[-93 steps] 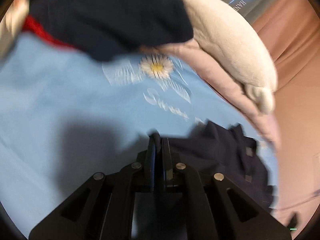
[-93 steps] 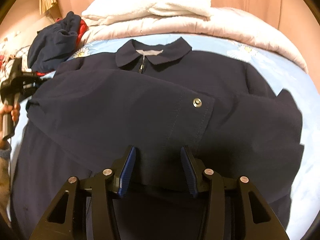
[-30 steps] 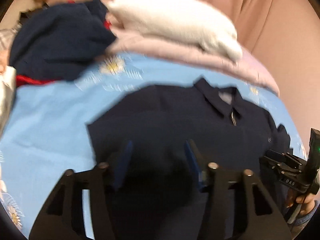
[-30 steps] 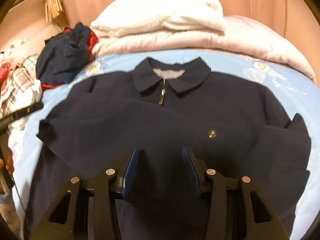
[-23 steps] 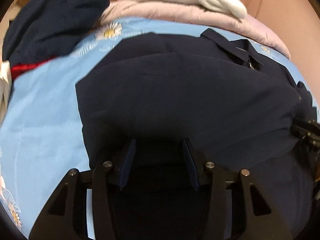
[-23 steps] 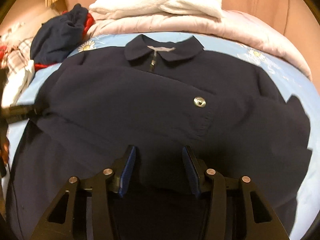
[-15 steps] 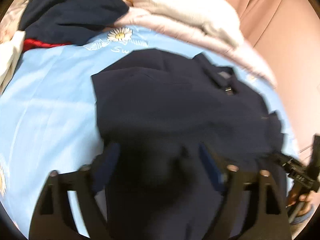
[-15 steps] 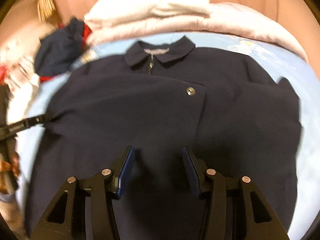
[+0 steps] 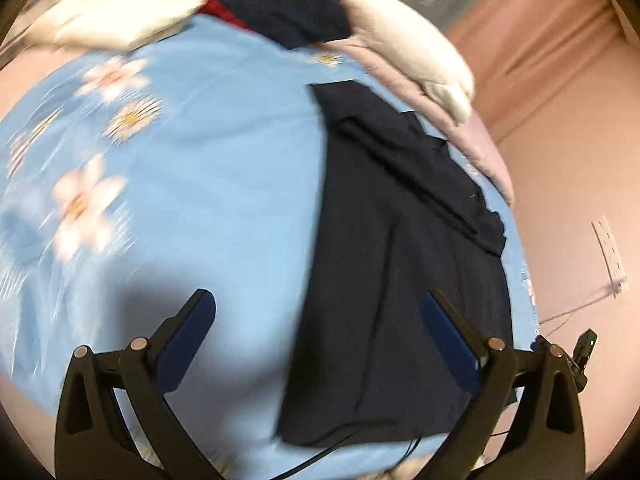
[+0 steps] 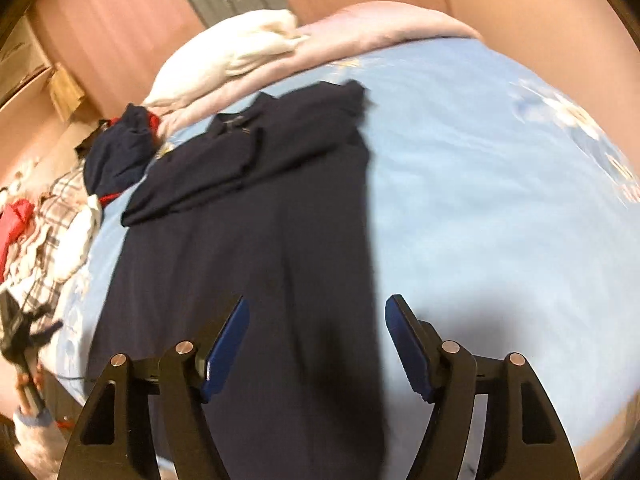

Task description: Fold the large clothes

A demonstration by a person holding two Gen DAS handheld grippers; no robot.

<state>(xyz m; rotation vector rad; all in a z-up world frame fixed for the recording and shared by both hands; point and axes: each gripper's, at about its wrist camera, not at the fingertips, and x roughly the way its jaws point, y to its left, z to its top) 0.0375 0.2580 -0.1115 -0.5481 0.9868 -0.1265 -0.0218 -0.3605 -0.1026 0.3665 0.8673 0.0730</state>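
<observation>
A dark navy collared jacket (image 9: pixel 400 240) lies flat on the light blue flowered bedsheet (image 9: pixel 200 200), its sleeves folded in across the chest; it also shows in the right wrist view (image 10: pixel 260 220). My left gripper (image 9: pixel 316 300) is wide open and empty, above the jacket's lower left edge. My right gripper (image 10: pixel 316 308) is wide open and empty, above the jacket's lower right edge. The jacket's hem sits near the bed's front edge.
A white pillow (image 10: pixel 232 56) and a pink quilt (image 10: pixel 360 28) lie at the head of the bed. A heap of dark blue, red and plaid clothes (image 10: pixel 72 184) sits at the bed's left side. A pink wall (image 9: pixel 580 140) runs along the right.
Both grippers have opened wider and drawn back toward the jacket's hem, the left swinging to its left edge and the right to its right edge. Both views are motion-blurred.
</observation>
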